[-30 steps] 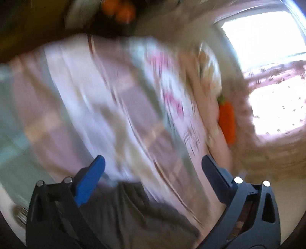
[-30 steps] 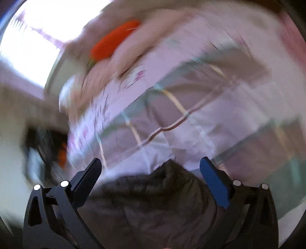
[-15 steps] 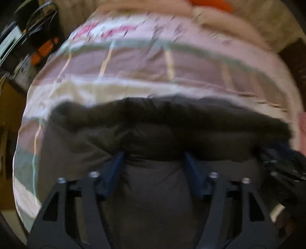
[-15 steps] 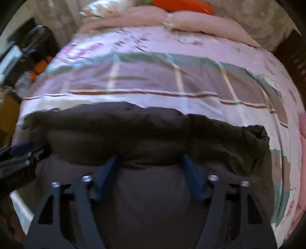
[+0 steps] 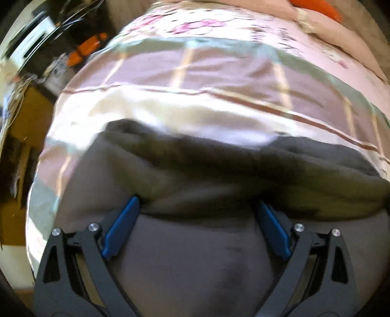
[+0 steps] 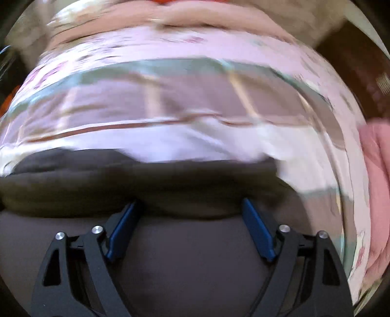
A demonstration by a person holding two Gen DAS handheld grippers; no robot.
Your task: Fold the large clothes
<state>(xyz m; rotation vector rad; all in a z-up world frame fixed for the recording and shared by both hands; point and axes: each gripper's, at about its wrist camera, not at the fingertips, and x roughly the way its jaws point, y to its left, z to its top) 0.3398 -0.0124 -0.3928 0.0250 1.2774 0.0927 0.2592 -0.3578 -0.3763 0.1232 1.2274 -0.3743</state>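
A dark grey garment [image 5: 195, 256] lies spread across the near part of a bed, its far edge bunched into a thick roll [image 5: 219, 175] that runs from side to side in both wrist views. We cannot tell from these blurred frames what kind of garment it is.

Our left gripper [image 5: 196, 202] sits low over the flat grey cloth, its blue-faced fingers [image 5: 120, 229] set wide apart and their tips tucked under the near side of the roll. The jaws stand wide; whether any cloth is pinched between them we cannot tell, since the tips are hidden.

Our right gripper [image 6: 189, 203] takes the same posture further along the garment [image 6: 190, 263]: jaws spread wide, blue fingers [image 6: 258, 231] pointing into the underside of the rolled edge [image 6: 146, 185], tips out of sight.

Beyond the roll the bed is covered by a bedspread [image 5: 219, 73] in pale pink, mauve and green bands crossed by thin yellow and brown lines, brightly lit in its white band. Pink pillows [image 6: 195, 17] lie along the far end, with something orange [image 5: 316, 7] above them. In the left view, dark clutter and an orange object [image 5: 87, 47] stand beside the bed. A pink cloth [image 6: 377, 175] shows at the right view's edge.
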